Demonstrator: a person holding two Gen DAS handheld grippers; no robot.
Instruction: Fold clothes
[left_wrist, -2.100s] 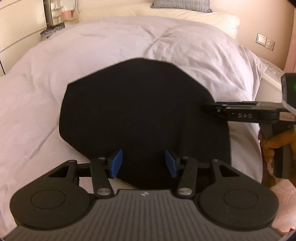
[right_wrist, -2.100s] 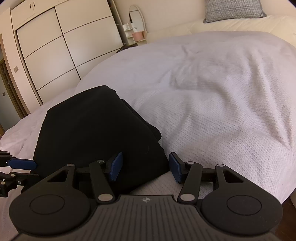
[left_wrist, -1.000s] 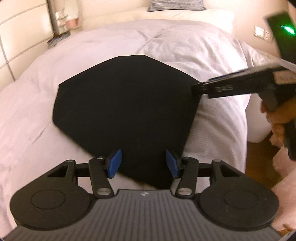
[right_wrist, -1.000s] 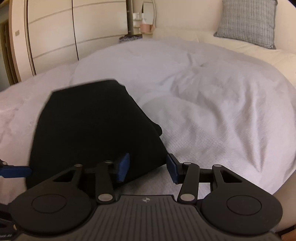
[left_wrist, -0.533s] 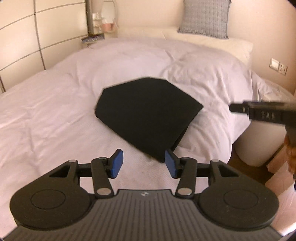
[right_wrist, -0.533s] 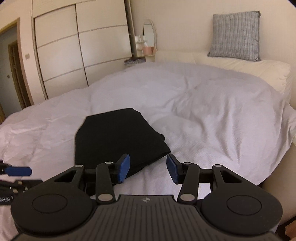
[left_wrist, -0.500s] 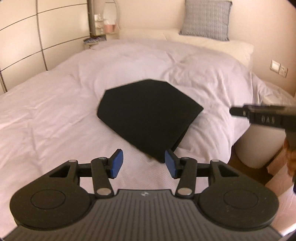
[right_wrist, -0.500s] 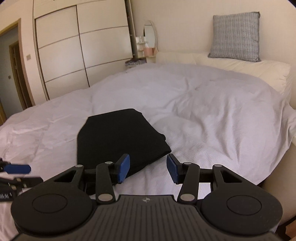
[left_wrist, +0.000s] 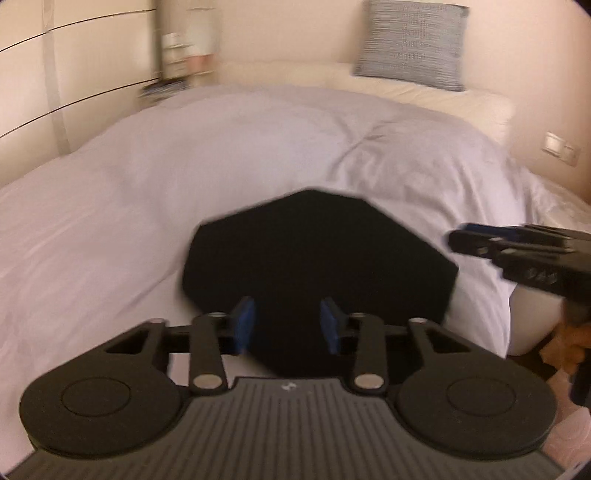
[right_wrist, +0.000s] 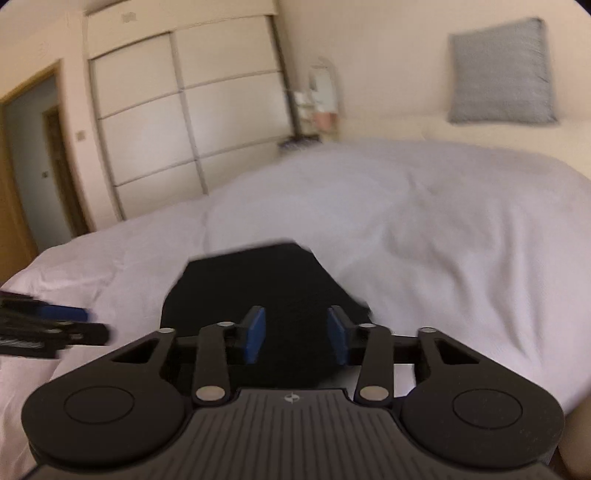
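Note:
A black folded garment (left_wrist: 317, 258) lies flat on the white duvet (left_wrist: 184, 177), near the bed's close corner. My left gripper (left_wrist: 288, 325) hovers above its near edge. Its blue pads (left_wrist: 243, 325) are closing with a gap still between them, and they press on nothing. In the right wrist view the same garment (right_wrist: 258, 284) shows beyond my right gripper (right_wrist: 297, 334), whose jaws are also closing on air. The right gripper (left_wrist: 458, 240) reaches in from the right edge of the left wrist view. The left gripper (right_wrist: 92, 325) shows at the left edge of the right wrist view. Both views are blurred.
A grey cushion (left_wrist: 410, 44) leans at the cream headboard end. White wardrobe doors (right_wrist: 184, 122) and a small shelf with toiletries (right_wrist: 321, 99) stand beyond the bed. A wall socket (left_wrist: 559, 147) is at the right. The bed edge drops off just right of the garment.
Both grippers have come back in toward the garment, which now looks larger and sits behind the pads. The pads of both grippers stand closer together than half a second ago.

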